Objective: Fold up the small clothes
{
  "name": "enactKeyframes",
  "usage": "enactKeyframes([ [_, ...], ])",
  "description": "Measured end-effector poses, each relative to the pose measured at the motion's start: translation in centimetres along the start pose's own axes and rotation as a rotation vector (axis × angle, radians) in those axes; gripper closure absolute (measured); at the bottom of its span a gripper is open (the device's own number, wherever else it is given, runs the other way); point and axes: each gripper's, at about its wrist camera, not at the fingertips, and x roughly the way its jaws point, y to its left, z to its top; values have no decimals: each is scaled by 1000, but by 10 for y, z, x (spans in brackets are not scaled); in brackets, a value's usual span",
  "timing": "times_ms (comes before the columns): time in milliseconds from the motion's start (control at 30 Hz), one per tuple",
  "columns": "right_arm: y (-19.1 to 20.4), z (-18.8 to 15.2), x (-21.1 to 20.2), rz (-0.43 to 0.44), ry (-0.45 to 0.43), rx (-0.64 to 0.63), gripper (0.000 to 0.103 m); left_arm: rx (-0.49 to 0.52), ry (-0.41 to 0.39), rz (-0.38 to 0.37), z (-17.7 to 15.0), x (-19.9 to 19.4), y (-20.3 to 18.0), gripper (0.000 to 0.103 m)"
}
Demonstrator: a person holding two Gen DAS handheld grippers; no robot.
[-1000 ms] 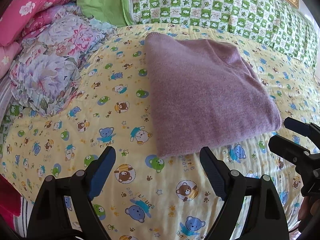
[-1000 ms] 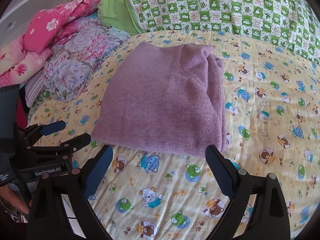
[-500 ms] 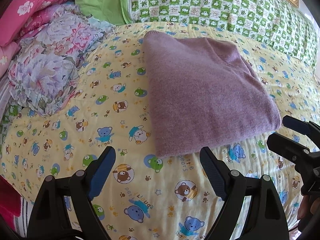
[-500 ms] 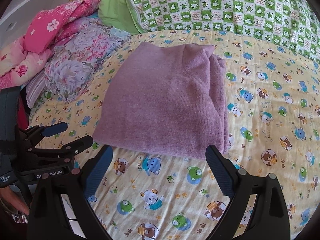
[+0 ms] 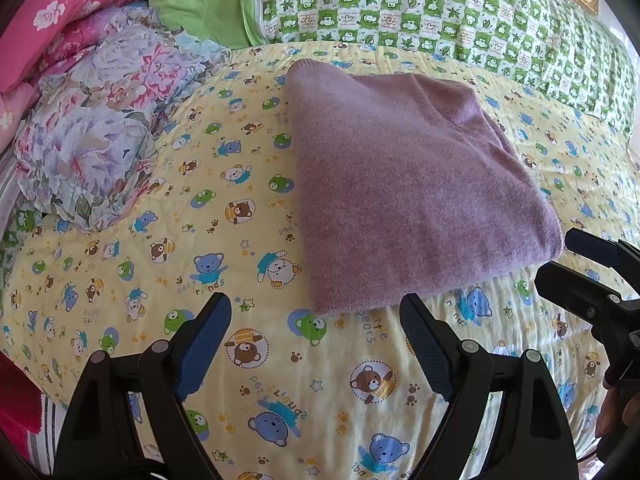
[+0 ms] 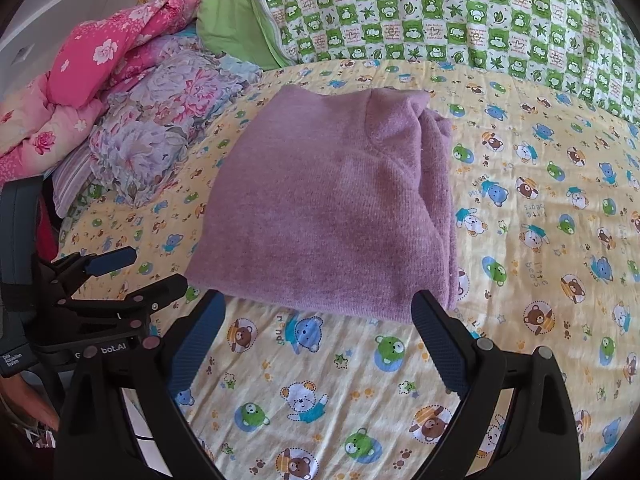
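A folded purple knit sweater [image 5: 404,184] lies flat on the yellow bear-print bedsheet [image 5: 168,264]; it also shows in the right wrist view [image 6: 328,208]. My left gripper [image 5: 316,340] is open and empty, just short of the sweater's near left corner. My right gripper [image 6: 316,340] is open and empty, just short of the sweater's near edge. The right gripper also shows at the right edge of the left wrist view [image 5: 576,264]. The left gripper shows at the left of the right wrist view [image 6: 144,272].
A floral pillow [image 5: 100,128] and pink floral bedding [image 5: 60,20] lie at the left. A green pillow [image 5: 200,4] and a green checked quilt [image 5: 440,12] lie along the back. The bed's near edge is beneath the grippers.
Both grippers have crept slightly forward toward the sweater's near edge. The sweater has not moved and both grippers stay open.
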Motion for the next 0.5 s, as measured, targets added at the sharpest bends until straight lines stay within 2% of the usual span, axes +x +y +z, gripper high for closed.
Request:
enactKeyframes([
  [500, -1, 2, 0, 4, -1, 2, 9, -1, 0, 1, 3, 0, 2, 16],
])
